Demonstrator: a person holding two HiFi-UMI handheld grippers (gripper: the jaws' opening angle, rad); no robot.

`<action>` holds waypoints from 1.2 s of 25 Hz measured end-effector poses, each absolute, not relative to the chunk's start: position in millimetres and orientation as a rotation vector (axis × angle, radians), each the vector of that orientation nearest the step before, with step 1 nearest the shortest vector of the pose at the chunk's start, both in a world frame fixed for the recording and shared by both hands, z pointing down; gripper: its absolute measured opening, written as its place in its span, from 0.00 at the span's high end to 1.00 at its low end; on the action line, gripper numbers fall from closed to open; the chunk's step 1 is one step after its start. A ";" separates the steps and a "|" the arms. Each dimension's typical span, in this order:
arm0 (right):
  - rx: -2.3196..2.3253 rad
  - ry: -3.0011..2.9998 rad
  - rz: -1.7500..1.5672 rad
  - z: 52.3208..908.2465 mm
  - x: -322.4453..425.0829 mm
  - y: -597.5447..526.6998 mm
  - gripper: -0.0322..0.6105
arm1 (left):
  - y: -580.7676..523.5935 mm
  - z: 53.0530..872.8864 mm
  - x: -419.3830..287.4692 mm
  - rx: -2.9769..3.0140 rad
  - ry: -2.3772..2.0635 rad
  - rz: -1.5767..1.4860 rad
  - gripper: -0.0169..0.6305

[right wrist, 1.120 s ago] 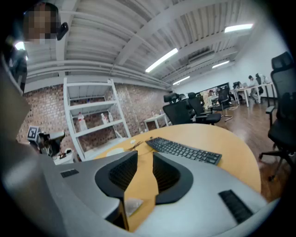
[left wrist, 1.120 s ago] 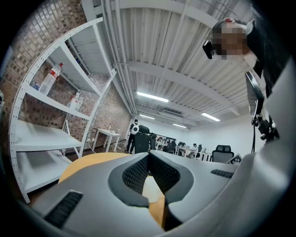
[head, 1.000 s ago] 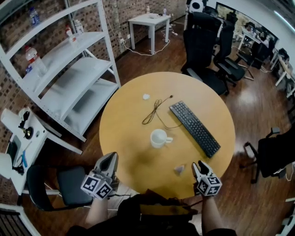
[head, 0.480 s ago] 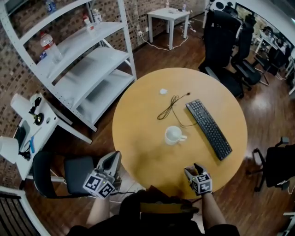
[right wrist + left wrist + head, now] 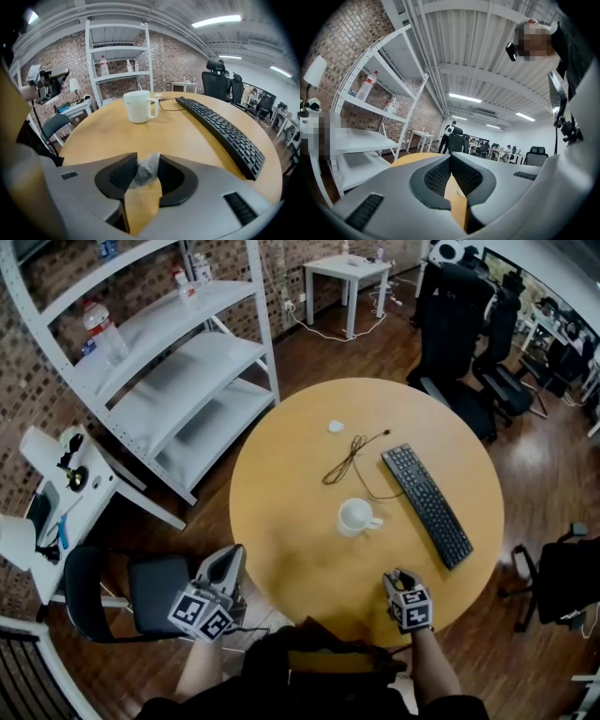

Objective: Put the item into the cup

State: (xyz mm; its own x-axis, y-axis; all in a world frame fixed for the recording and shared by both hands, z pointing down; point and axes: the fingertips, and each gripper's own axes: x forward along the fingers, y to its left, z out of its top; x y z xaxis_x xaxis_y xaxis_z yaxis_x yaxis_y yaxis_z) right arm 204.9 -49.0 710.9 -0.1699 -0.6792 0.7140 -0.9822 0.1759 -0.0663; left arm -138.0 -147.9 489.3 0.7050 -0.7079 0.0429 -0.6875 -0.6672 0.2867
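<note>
While its jaws are closing, the right gripper [image 5: 146, 161] has the item [image 5: 146, 171] between its dark ribbed pads [image 5: 123, 174]. It is a small crinkled clear wrap with something dark grey inside, and both pads touch it. The jaws stand partly apart, only as wide as the wrap. The item's tip sticks up just above the pad line, and bare table [image 5: 187, 136] shows under it. In the head view this gripper [image 5: 397, 577] sits low and right of centre, over the near edge of the round wooden table [image 5: 281, 512]; the item itself cannot be made out there. The white cup [image 5: 356, 517] stands upright near the table's middle with its handle to frame right, well apart from the gripper and up-frame of it. In the right gripper view the cup [image 5: 138, 107] is straight ahead. The black keyboard [image 5: 427, 504] lies diagonally to the right of the cup, and a thin dark cable [image 5: 349, 457] lies loose beyond it. The left gripper [image 5: 228, 559] is at lower left, off the table edge and above a dark chair [image 5: 155, 592]. Its own view shows the jaws [image 5: 451, 159] brought together at the tips, with nothing between them.
</note>
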 end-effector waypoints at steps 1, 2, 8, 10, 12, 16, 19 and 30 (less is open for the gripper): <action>1.573 -1.929 0.733 704.5 205.8 -52.8 0.73 | -149.1 489.5 -136.7 2.634 -1.100 -0.108 0.98; 1.585 -1.945 0.727 696.9 206.0 -57.4 0.73 | -150.0 489.5 -135.5 2.635 -1.096 -0.112 0.99; 1.606 -2.050 0.543 631.2 198.9 -104.1 0.73 | -151.4 488.3 -132.1 2.641 -1.074 -0.127 0.99; 1.610 -2.100 0.492 610.0 193.4 -126.8 0.73 | -151.5 487.0 -134.7 2.644 -1.082 -0.127 0.99; 1.601 -2.138 0.455 595.2 186.7 -148.6 0.73 | -152.2 486.4 -140.8 2.633 -1.104 -0.134 0.99; 1.550 -2.160 0.375 581.7 172.5 -185.3 0.73 | -154.3 483.6 -154.1 2.596 -1.158 -0.181 0.99; 1.516 -2.187 0.347 575.6 161.1 -206.5 0.73 | -151.9 477.8 -162.0 2.596 -1.188 -0.207 0.98; 1.474 -2.248 0.356 577.7 142.9 -239.9 0.73 | -127.0 488.9 -209.0 2.513 -1.342 -0.174 0.99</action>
